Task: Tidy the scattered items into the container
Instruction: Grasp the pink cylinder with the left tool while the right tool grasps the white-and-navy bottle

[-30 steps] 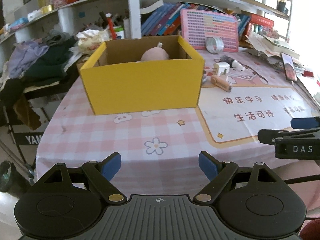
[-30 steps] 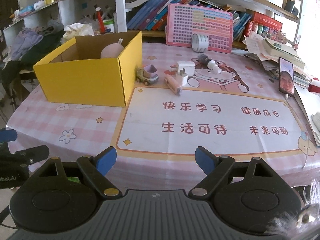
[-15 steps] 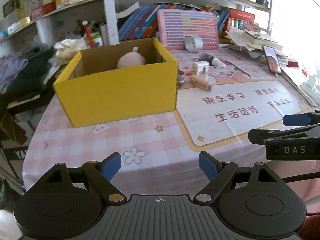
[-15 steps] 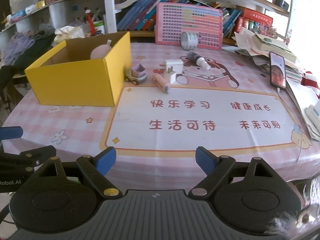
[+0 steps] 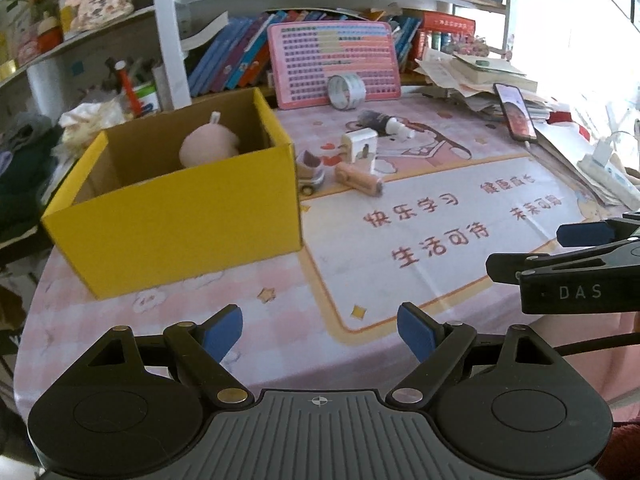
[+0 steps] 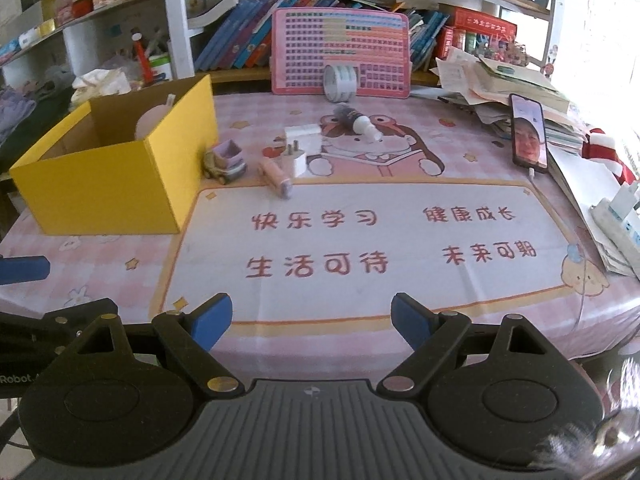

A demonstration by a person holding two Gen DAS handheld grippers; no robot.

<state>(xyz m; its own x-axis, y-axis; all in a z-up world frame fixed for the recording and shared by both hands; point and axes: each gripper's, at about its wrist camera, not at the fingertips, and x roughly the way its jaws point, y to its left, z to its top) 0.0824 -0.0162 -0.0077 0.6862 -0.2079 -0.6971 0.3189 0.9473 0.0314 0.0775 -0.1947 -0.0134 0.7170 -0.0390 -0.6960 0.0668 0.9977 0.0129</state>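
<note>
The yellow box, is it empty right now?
No, a round pink thing with a small stem already sits inside the yellow box, near its back wall.

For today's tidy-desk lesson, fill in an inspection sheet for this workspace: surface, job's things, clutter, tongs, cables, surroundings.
Surface: pink checked tablecloth with a printed mat.
Job's things: yellow box holds a pink round item; outside it lie a toy truck, pink tube, white plug, white charger, small bottle, tape roll.
Clutter: phone against a paper pile.
Tongs: left tongs and right tongs open, empty.
Cables: white cable from the phone.
Surroundings: shelves of books.
</note>
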